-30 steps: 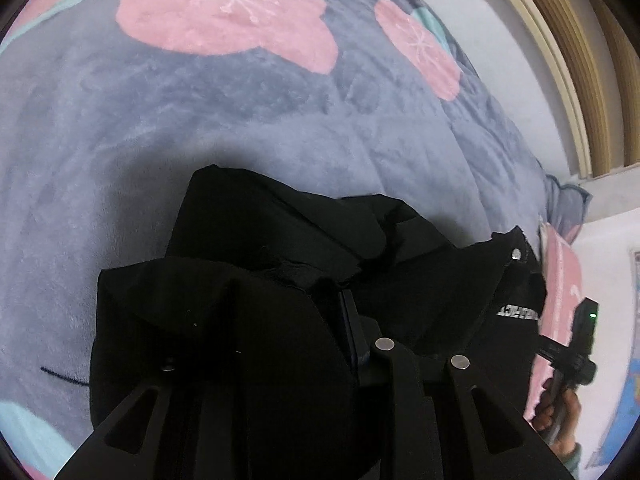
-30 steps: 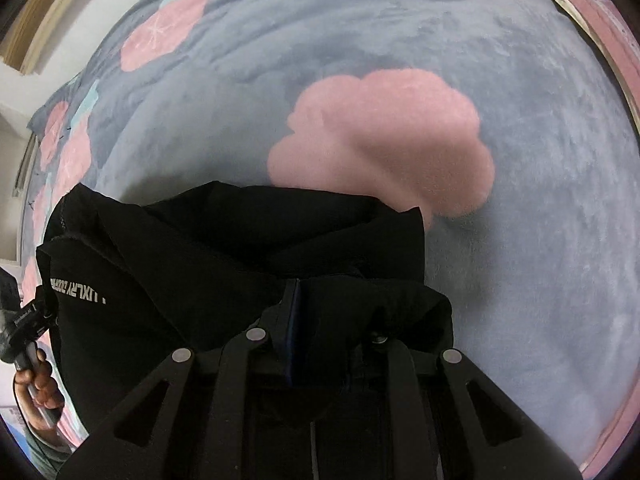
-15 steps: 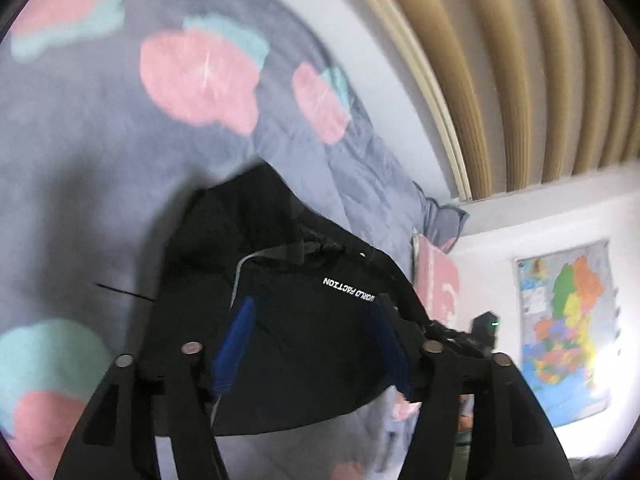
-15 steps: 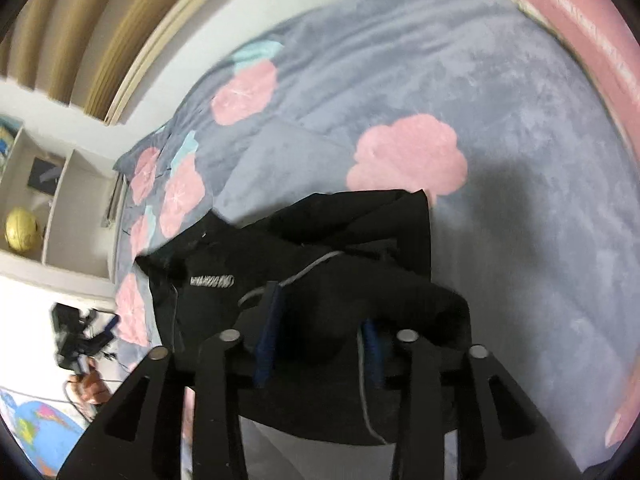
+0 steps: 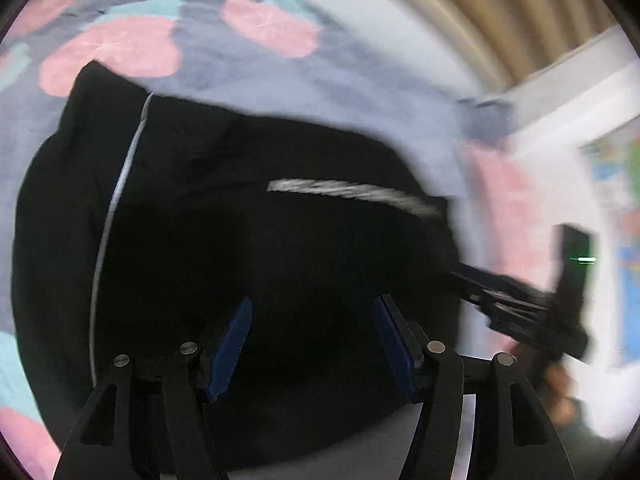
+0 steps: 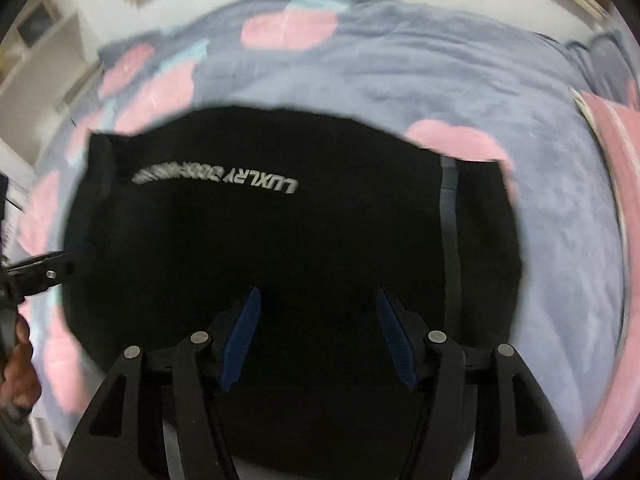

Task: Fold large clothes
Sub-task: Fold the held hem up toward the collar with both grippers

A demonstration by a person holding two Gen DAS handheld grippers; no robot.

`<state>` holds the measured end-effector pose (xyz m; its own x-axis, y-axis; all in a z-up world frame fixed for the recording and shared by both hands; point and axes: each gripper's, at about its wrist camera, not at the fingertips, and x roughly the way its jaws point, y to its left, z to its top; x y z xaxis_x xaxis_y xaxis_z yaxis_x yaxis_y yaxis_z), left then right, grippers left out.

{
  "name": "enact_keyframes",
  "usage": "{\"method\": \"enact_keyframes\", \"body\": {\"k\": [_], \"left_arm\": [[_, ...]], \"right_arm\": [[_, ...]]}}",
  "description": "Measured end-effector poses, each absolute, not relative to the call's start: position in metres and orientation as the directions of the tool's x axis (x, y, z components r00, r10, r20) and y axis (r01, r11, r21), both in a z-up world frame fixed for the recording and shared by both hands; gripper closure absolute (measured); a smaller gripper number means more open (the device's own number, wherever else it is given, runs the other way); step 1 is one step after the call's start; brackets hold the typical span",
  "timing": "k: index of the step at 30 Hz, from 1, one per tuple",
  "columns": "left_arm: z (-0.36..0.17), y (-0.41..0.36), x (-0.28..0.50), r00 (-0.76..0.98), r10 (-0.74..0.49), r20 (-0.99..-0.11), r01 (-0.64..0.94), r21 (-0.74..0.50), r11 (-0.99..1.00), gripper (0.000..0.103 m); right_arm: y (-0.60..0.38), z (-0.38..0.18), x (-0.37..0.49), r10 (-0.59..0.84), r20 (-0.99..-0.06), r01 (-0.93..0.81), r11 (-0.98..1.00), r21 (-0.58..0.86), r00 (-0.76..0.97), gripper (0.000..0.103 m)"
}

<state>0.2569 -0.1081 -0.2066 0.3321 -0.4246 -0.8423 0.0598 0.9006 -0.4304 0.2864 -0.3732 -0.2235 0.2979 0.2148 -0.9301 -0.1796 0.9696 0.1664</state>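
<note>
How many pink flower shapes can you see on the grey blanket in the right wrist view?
About 6 on the grey plush blanket: one at the top, one right of the black garment, about four down the left. Blur merges them, and the black garment may hide more.

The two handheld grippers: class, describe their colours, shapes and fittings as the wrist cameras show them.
The left gripper and the right gripper match: black plastic linkage arms with triangular cut-outs, round silver pivot pins, and two flat fingers faced with ribbed blue pads. Seen from the left camera, the right one carries a black block with a small green light.
</note>
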Motion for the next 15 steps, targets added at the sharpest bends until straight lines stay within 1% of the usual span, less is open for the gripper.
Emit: {"method": "enact_keyframes", "body": {"k": [1, 4, 7, 9, 10, 12, 13, 15], "left_arm": [[-0.22, -0.108, 0.265, 0.329, -0.378, -0.865, 0.02, -0.393, 0.919, 0.038], [-0.245, -0.096, 0.292, 0.361, -0.291, -0.886, -0.092, -0.345, 0.934, 0.038], [-0.256, -0.084, 0.316, 0.345, -0.251, -0.904, -0.157, -0.32, 0.934, 0.037], [-0.254, -0.081, 0.325, 0.339, -0.263, -0.903, -0.163, -0.332, 0.929, 0.037], [-0.248, -0.081, 0.327, 0.347, -0.272, -0.898, -0.139, -0.336, 0.932, 0.037], [-0.228, -0.079, 0.325, 0.39, -0.293, -0.873, -0.087, -0.352, 0.932, 0.037], [-0.219, -0.078, 0.325, 0.413, -0.304, -0.858, -0.075, -0.365, 0.928, 0.037], [-0.204, -0.074, 0.329, 0.459, -0.286, -0.841, -0.072, -0.356, 0.932, 0.037]], "right_arm": [[-0.363, -0.24, 0.298, 0.226, -0.933, -0.182, 0.967, 0.179, 0.282, 0.035], [-0.345, -0.275, 0.329, 0.203, -0.943, -0.157, 0.974, 0.166, 0.262, 0.033], [-0.341, -0.291, 0.348, 0.197, -0.951, -0.155, 0.974, 0.163, 0.236, 0.032], [-0.344, -0.287, 0.352, 0.206, -0.955, -0.174, 0.97, 0.17, 0.215, 0.034], [-0.348, -0.278, 0.353, 0.22, -0.952, -0.185, 0.966, 0.182, 0.212, 0.038], [-0.358, -0.254, 0.354, 0.263, -0.93, -0.184, 0.958, 0.22, 0.257, 0.039], [-0.366, -0.237, 0.358, 0.266, -0.913, -0.172, 0.96, 0.221, 0.31, 0.039], [-0.372, -0.23, 0.371, 0.242, -0.91, -0.149, 0.968, 0.202, 0.337, 0.039]]}}
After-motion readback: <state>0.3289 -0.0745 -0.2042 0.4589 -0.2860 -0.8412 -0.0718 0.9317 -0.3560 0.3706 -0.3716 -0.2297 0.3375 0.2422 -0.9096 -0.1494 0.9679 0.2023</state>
